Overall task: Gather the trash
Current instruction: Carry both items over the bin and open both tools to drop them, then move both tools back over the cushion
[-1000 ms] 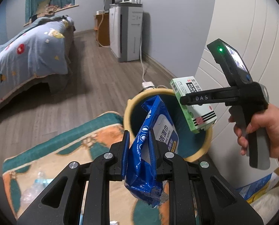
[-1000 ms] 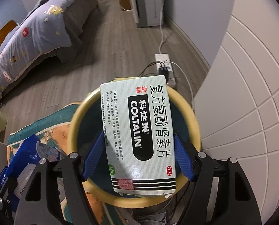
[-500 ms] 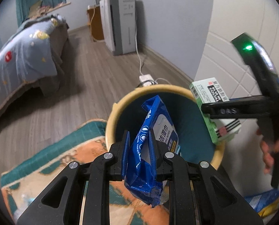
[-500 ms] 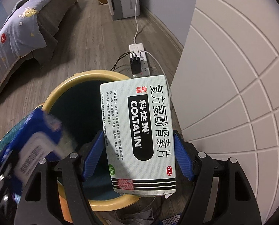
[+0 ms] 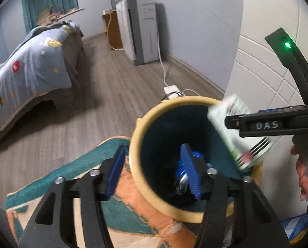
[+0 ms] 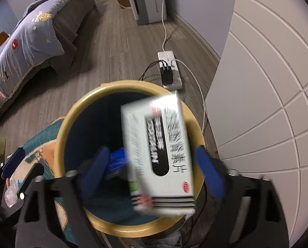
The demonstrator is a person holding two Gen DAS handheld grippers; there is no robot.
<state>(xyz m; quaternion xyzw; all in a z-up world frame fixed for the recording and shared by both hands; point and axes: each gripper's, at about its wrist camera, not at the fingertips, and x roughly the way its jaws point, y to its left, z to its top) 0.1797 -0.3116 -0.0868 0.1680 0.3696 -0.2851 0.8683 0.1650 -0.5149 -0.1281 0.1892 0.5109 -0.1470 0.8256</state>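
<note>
A round bin with a yellow rim (image 5: 135, 144) (image 6: 71, 111) and dark blue inside stands on the floor below both grippers. My left gripper (image 5: 154, 173) is open and empty over the bin's near edge. The blue wet-wipe pack (image 5: 181, 168) (image 6: 116, 163) lies inside the bin. My right gripper (image 6: 154, 171) is open, its blue pads apart from the white and green medicine box (image 6: 160, 155) (image 5: 236, 132). The box is blurred and loose between the jaws, over the bin's right side.
A patterned teal and orange rug (image 5: 91, 186) lies left of the bin. A power strip with cables (image 6: 170, 70) sits behind the bin. A white panelled wall (image 6: 267, 103) is close on the right. A bed (image 5: 25, 70) is at far left. A clear plastic bottle (image 6: 11, 190) lies on the rug.
My left gripper opened and the blue pack dropped into the bin. My right gripper opened and the medicine box slipped free, tilting over the bin.
</note>
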